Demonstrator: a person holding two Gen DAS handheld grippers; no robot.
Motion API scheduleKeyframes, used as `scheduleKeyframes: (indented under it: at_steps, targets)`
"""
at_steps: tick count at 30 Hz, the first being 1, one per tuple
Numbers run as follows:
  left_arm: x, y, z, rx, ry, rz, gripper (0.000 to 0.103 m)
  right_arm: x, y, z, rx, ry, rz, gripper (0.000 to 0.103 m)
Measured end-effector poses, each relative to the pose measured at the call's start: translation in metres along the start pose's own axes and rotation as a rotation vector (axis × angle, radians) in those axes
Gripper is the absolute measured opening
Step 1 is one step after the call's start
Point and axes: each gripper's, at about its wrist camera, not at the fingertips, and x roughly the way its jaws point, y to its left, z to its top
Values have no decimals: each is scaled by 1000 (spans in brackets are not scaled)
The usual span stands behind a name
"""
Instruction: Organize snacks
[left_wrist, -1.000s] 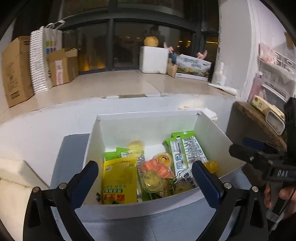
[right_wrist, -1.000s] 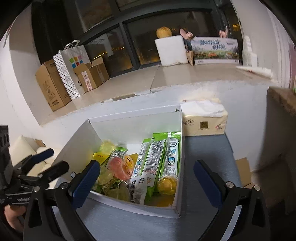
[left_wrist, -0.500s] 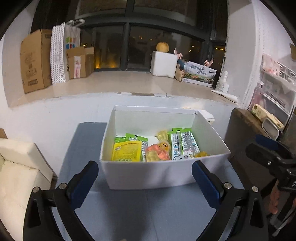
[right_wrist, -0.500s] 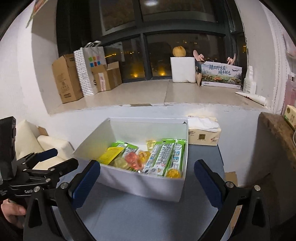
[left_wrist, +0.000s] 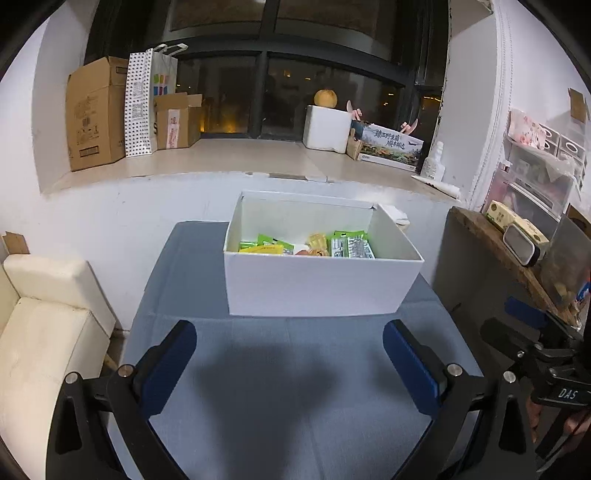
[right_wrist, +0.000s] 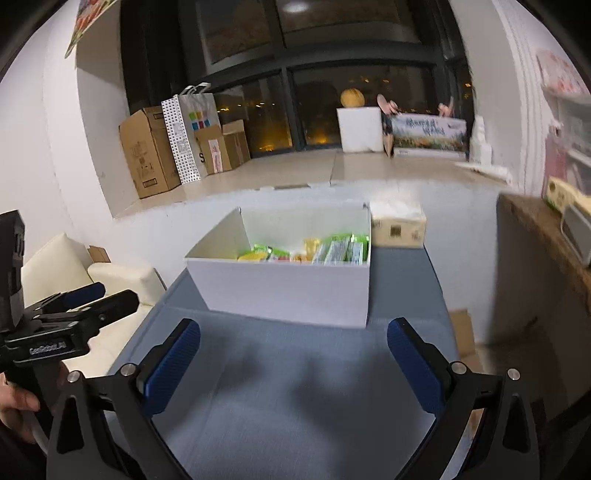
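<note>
A white open box (left_wrist: 317, 284) (right_wrist: 291, 291) stands on a blue-grey table (left_wrist: 280, 398) (right_wrist: 295, 398). Inside it lie snacks: green packets (left_wrist: 351, 245) (right_wrist: 340, 251), a yellow packet (left_wrist: 264, 249) (right_wrist: 253, 254) and small jelly cups (left_wrist: 317, 242); the box's front wall hides most of them. My left gripper (left_wrist: 290, 363) is open and empty, well back from the box. Open and empty too, my right gripper (right_wrist: 293, 365) is held back at the table's near side. Each gripper shows at the edge of the other's view.
A tissue box (right_wrist: 397, 227) sits behind the white box on the right. A cream sofa (left_wrist: 40, 332) stands left of the table, a wooden shelf (left_wrist: 517, 266) with small items right. Cardboard boxes (left_wrist: 96, 114) and a paper bag (left_wrist: 142, 103) line the window ledge.
Both grippers have pulled back and up from over the box, so the box now looks smaller and farther. Both stayed open and empty throughout.
</note>
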Motion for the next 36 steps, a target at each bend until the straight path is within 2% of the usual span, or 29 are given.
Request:
scheduleKeyframes:
  at_steps: [9,36]
  targets:
    - [-12,-12,-7,61,-9,30,103,-6,14,-4,-37,14,3,103]
    - [-10,-9,-7,56,15,27,103,-12,7,-1,-27,14,-6,103]
